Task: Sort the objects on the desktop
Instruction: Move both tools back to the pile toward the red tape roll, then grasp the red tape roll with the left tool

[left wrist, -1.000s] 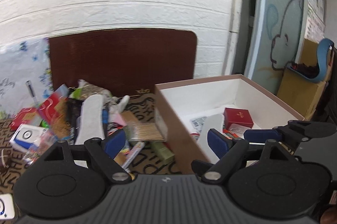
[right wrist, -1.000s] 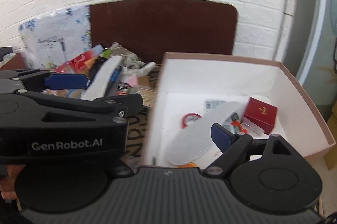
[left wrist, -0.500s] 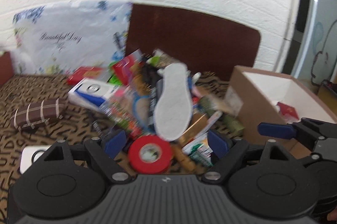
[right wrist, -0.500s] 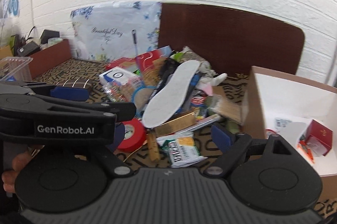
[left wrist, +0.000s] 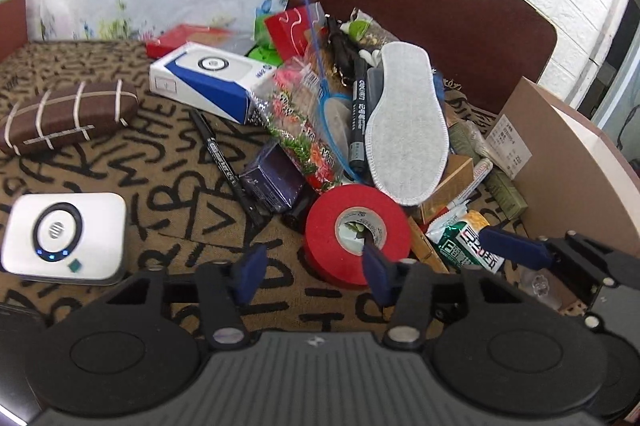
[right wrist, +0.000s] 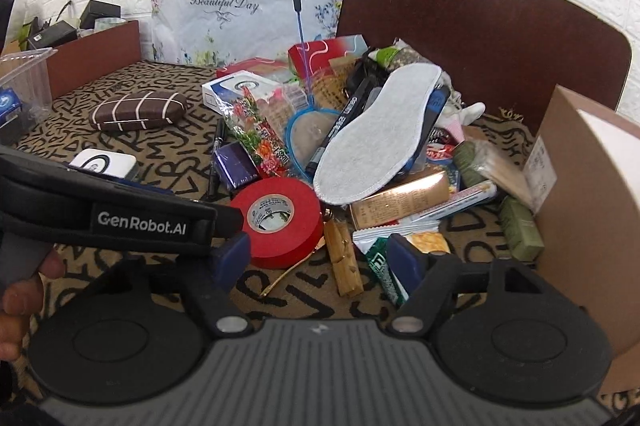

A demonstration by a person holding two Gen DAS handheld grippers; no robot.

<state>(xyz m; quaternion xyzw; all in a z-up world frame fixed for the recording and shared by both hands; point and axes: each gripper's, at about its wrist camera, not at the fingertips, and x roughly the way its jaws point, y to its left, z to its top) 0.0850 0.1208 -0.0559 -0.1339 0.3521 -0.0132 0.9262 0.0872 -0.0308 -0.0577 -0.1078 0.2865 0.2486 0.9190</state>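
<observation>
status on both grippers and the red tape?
Left gripper open, empty, low in front of red tape roll. Right gripper open, empty. Tape flat on cloth, touching insole pile; cardboard box at right.

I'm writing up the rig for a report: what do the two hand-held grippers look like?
Both are matte black plastic with blue finger pads, two round discs and a ribbed grey base. The left hand-held gripper carries white "GenRobot.AI" lettering on its side. No cables show.
</observation>
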